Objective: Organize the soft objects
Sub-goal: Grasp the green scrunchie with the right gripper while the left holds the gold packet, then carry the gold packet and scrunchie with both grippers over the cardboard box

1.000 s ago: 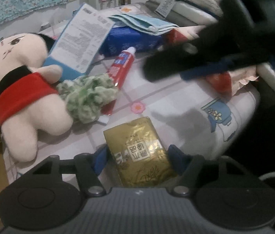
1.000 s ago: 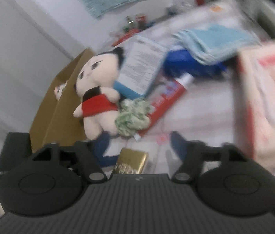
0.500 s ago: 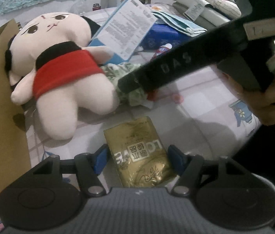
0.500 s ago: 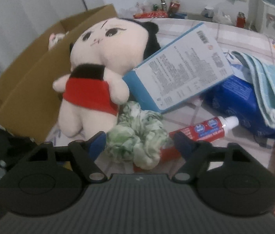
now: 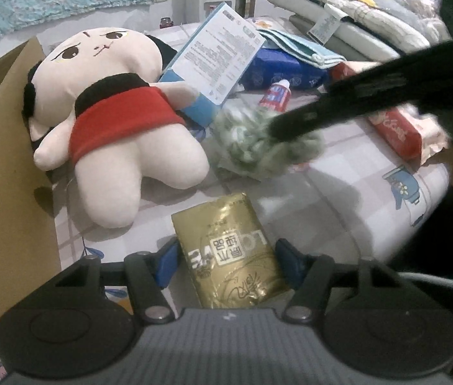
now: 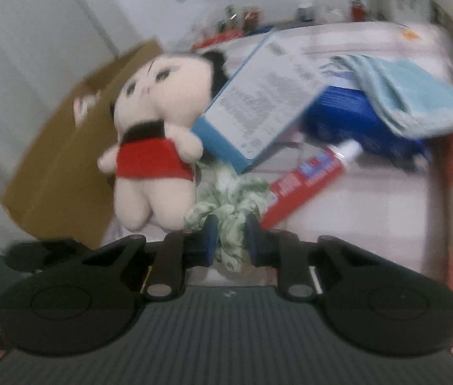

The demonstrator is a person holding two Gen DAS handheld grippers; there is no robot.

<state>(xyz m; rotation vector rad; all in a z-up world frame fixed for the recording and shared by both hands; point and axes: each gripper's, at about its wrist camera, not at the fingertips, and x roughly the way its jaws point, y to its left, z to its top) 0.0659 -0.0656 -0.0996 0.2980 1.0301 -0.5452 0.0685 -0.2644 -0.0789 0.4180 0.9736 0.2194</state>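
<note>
A green-and-white scrunchie (image 5: 249, 138) lies on the checked tablecloth beside a plush doll (image 5: 114, 118) with a red top. My right gripper (image 6: 229, 235) is shut on the scrunchie (image 6: 226, 205); its dark arm (image 5: 354, 102) reaches in from the right in the left wrist view. The doll (image 6: 156, 147) lies just left of the scrunchie. My left gripper (image 5: 226, 256) is open, its fingers either side of a gold packet (image 5: 229, 253) without pressing it.
A brown cardboard box (image 5: 5, 173) stands open at the left. A blue-and-white carton (image 5: 217, 61), a red toothpaste tube (image 6: 306, 179), a blue pack (image 5: 281, 70), a light blue towel (image 6: 409, 96) and a red tissue pack (image 5: 396, 131) crowd the table's back and right.
My right gripper has closed its fingers on the scrunchie, which sat loose between them half a second ago. The left gripper stays over the gold packet.
</note>
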